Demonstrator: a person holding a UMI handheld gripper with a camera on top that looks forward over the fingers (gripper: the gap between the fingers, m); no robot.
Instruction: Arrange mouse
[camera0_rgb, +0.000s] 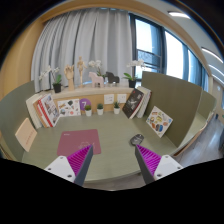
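Note:
A small dark grey mouse (138, 139) lies on the green-grey desk (112, 132), just ahead of my right fingertip. A pink mouse mat (75, 141) lies flat on the desk beyond my left finger, apart from the mouse. My gripper (113, 150) is open and empty, held above the desk's near part, with its purple pads (149, 160) facing each other. Nothing stands between the fingers.
Green divider walls (24, 105) enclose the desk on the left, back and right. Along the back wall stand small pots, cards and books (45, 110), with figurines and plants on top. A picture card (159, 122) leans against the right wall.

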